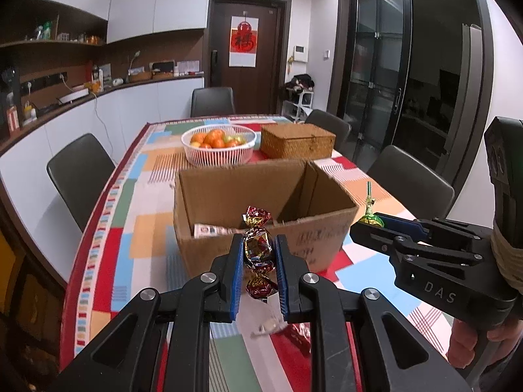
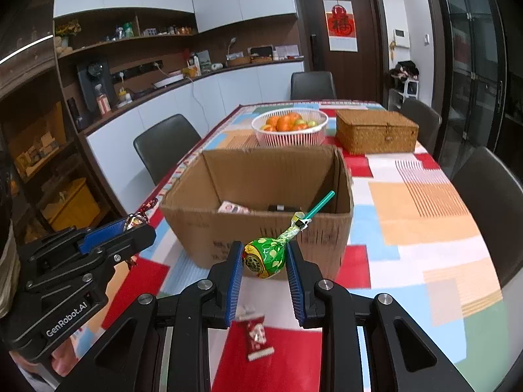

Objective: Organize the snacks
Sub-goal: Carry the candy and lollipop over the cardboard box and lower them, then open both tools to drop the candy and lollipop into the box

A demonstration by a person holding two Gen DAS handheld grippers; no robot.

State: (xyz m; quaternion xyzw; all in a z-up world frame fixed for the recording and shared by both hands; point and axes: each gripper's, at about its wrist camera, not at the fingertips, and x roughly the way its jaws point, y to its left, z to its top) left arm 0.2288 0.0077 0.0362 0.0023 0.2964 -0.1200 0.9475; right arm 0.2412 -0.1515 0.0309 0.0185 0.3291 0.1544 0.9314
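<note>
- My left gripper (image 1: 259,254) was clamped on a foil-wrapped candy (image 1: 258,249) in red and gold, its twisted ends sticking out above and below the blue pads (image 1: 236,271), at lower center of the left wrist view.
- My right gripper (image 2: 264,269) was closed on a green-wrapped lollipop (image 2: 265,257), the teal stick (image 2: 321,204) angling toward the upper right of the right wrist view and crossing the near wall of the box.
- The open cardboard box (image 1: 261,202) sat at mid-frame on the patchwork tablecloth (image 1: 143,228), just beyond both sets of fingers; a white-wrapped snack (image 2: 232,208) and a dark item I could not identify lay on its floor.
- In the left wrist view, the right gripper (image 1: 367,225) reached in from the right edge, the lollipop's green head (image 1: 371,219) beside the box's near right corner.
- In the right wrist view, the left gripper (image 2: 135,225) entered from the left edge, with foil showing at its tip.
- A small red-and-white wrapped sweet (image 2: 256,338) lay on the cloth at lower center, below the right gripper's pads.
- Behind the box, in the upper middle, stood a white basket of oranges (image 1: 218,145) and, to its right, a closed wicker box (image 1: 297,140).
- Dark chairs (image 1: 80,170) ringed the table.
</note>
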